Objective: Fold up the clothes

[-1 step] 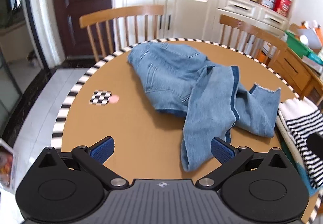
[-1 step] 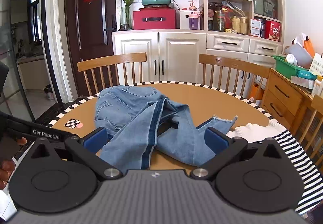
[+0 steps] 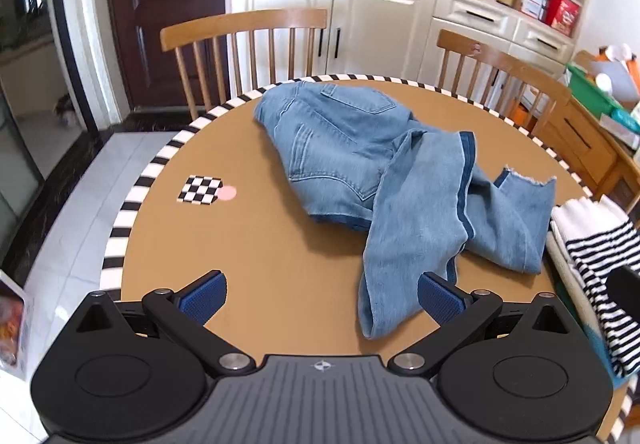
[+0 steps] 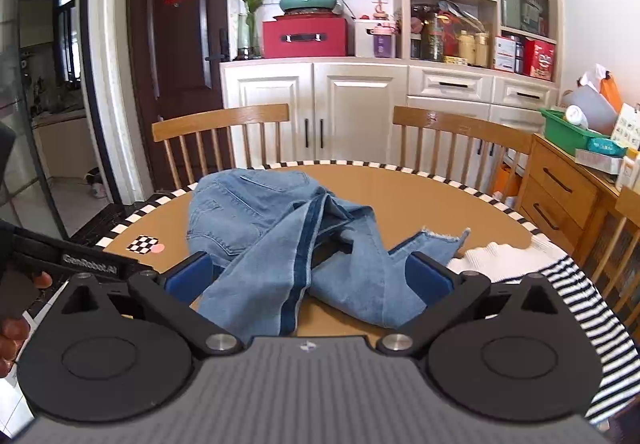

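So, quick rundown:

Jeans: a crumpled pair of light blue denim jeans [image 3: 384,171] is heaped on the far-right part of the round tan table with a black-and-white striped rim [image 3: 240,252]; waist far, one leg trailed toward the near edge, frayed hem [image 3: 528,179] spread to the right.

Left gripper [image 3: 320,298]: blue-padded jaws are spread wide, nothing pinched, held over the near table edge; the right pad is seen just beside the near leg end.

Right gripper [image 4: 308,278]: jaws are spread too, nothing held, with the jeans legs framed between them.

Other clothes: a white and black-striped knit garment [image 4: 568,284] is laid at the right edge, near the frayed hem.

Marker: a small checkerboard sticker with a pink dot [image 3: 206,191] is stuck left of the jeans.

Chairs: two wooden spindle-back chairs [image 4: 220,139] are parked on the far side.
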The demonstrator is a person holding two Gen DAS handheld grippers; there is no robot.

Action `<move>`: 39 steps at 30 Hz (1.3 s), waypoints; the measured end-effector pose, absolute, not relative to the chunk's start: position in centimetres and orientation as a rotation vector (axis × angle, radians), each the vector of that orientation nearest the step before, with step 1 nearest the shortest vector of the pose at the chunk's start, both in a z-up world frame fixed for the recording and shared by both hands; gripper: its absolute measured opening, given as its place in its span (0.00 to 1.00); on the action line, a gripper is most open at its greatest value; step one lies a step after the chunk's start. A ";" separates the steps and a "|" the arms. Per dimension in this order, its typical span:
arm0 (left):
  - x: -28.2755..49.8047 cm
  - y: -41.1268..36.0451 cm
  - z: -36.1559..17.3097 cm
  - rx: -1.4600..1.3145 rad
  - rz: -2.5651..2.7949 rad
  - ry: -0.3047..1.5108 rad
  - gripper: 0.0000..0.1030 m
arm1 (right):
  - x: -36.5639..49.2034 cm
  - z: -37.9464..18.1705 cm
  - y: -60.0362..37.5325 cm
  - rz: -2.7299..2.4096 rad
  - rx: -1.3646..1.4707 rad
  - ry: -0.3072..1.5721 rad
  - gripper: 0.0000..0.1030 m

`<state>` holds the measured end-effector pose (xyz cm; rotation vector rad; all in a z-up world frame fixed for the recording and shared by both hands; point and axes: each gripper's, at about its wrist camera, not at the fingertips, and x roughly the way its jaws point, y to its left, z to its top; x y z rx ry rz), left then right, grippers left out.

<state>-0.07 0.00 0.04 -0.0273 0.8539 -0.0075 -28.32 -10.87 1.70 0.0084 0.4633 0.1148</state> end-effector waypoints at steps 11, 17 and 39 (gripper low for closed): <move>-0.8 0.0 0.5 -0.044 -0.006 0.824 1.00 | -28.4 1.5 -10.9 0.129 0.034 0.487 1.00; -1.0 0.0 0.6 -0.051 -0.006 0.813 1.00 | -28.5 1.3 -10.8 0.136 0.048 0.499 1.00; -0.9 0.1 0.4 -0.056 -0.004 0.832 1.00 | -28.5 1.0 -10.9 0.151 0.072 0.529 1.00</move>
